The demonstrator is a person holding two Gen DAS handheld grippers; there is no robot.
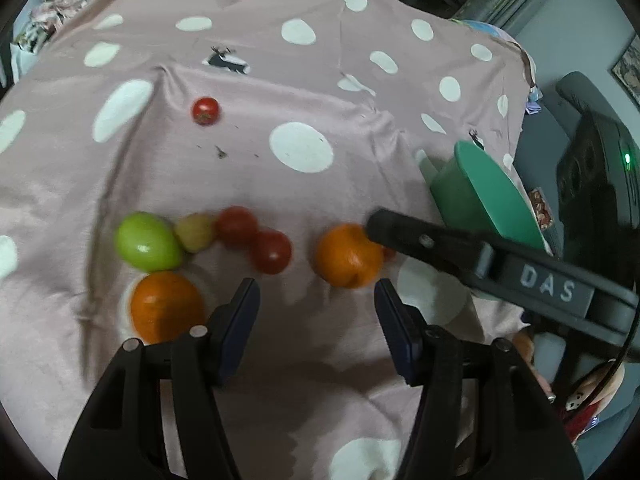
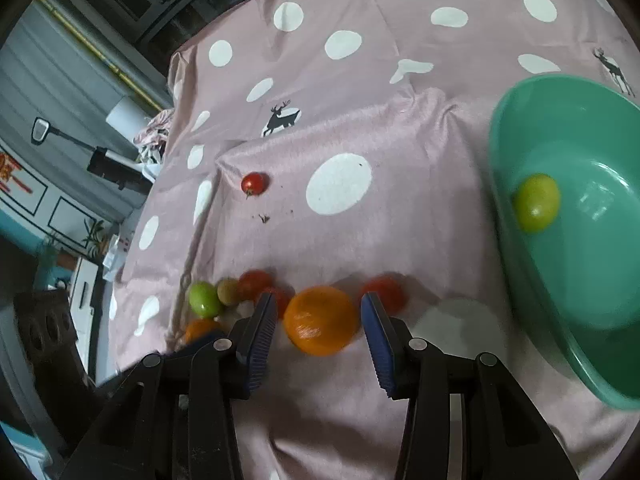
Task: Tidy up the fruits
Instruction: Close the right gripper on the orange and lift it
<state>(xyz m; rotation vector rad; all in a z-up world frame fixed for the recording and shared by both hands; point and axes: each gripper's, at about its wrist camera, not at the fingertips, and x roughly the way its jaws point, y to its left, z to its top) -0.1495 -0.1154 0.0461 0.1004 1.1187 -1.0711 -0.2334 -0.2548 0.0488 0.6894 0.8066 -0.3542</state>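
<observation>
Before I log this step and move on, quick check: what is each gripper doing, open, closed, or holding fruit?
Left gripper: open, holding nothing.
Right gripper: open, fingers either side of an orange, not yet gripping it.

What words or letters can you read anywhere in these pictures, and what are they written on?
"DAS": pale letters on the black body of the right gripper, seen in the left wrist view.

The red sign on the wall at the far left of the right wrist view has marks too small and blurred to read.

The pink tablecloth carries only white dots and deer shapes, no words. The fruits and green bowl show no labels.
</observation>
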